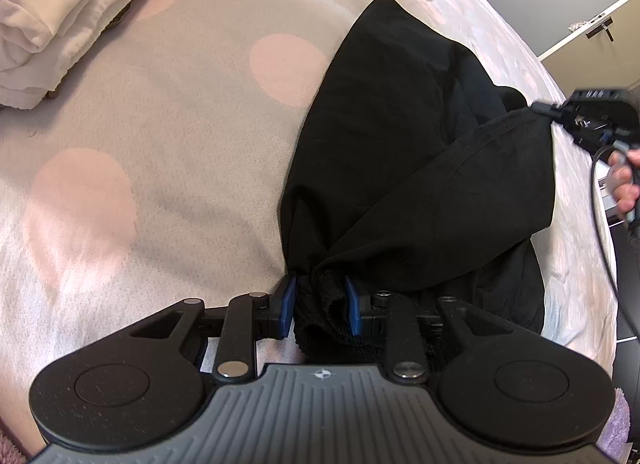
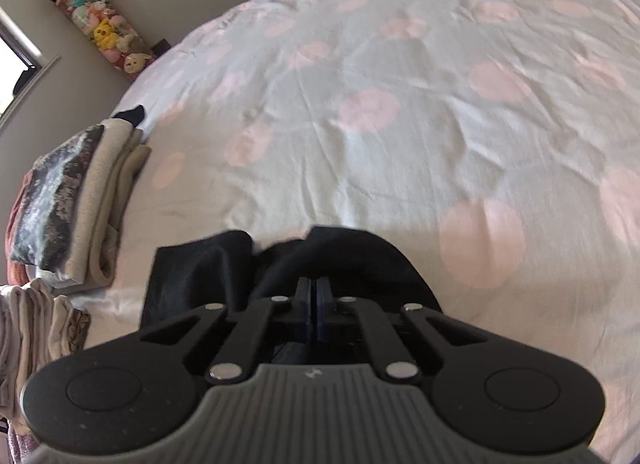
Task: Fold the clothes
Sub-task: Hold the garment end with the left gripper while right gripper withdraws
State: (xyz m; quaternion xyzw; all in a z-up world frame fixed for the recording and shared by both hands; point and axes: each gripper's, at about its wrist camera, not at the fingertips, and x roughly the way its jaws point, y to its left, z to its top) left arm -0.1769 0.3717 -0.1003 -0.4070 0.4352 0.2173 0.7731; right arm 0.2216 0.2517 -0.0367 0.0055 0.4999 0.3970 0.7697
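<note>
Left gripper (image 1: 320,306) clamps bunched black garment (image 1: 400,135); right gripper (image 2: 317,300) pinches its far edge. Keep tension, fold flat onto bed (image 1: 160,123).

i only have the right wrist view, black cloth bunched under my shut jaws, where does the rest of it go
Observer: In the left wrist view the black fabric garment stretches across the pink-spotted bedsheet, one corner pinched by the right gripper.
Operator: what's the left doing
Observer: The left gripper has its blue pads closed on a bunched end of the garment.
Operator: anything near it
Observer: A folded white towel stack lies at the far left of the sheet, apart from the garment.
</note>
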